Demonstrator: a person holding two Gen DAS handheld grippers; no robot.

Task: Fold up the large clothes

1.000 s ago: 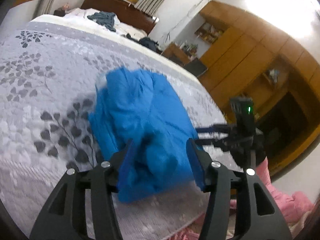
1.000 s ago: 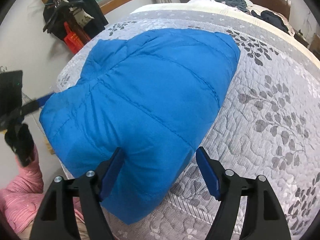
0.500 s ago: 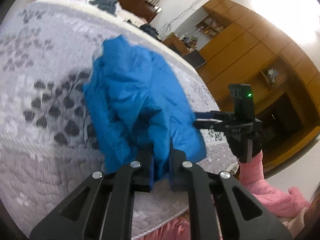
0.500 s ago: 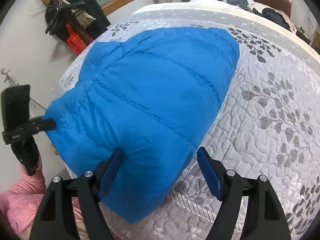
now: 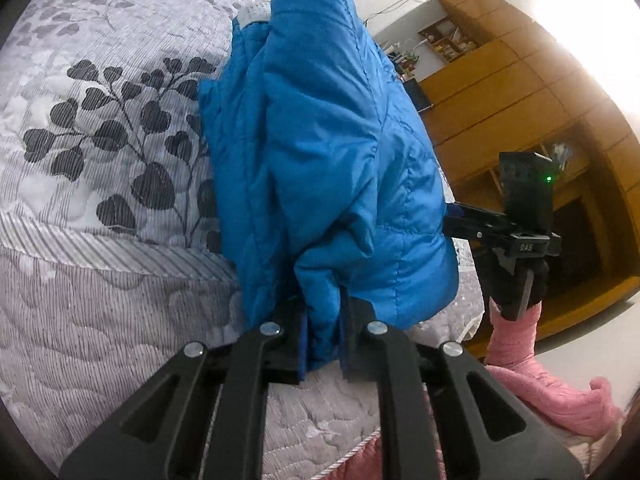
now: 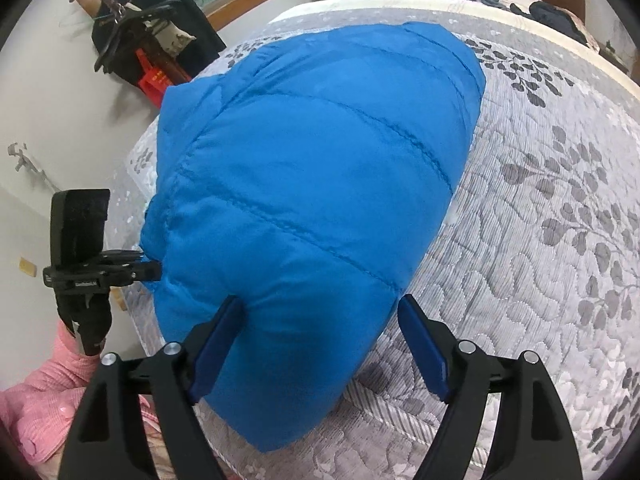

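1. Since 1 second ago the left gripper (image 5: pixel 322 332) has gone from wide open to pinched on the near hem of the blue jacket (image 6: pixel 312 184) and has lifted that edge, so the cloth now stands up in a tall bunch in the left view.
2. The right gripper (image 6: pixel 320 336) is wide open, its fingers straddling the jacket's near corner without clamping it.
3. The jacket lies on the bed (image 6: pixel 540 248), at the near edge, part of it hanging over the side.
4. It looks light, puffy and soft, with a slick shell likely to slip; best held at the stitched hem or a quilting seam, not the padded middle.
5. No brand or label on the jacket can be read.
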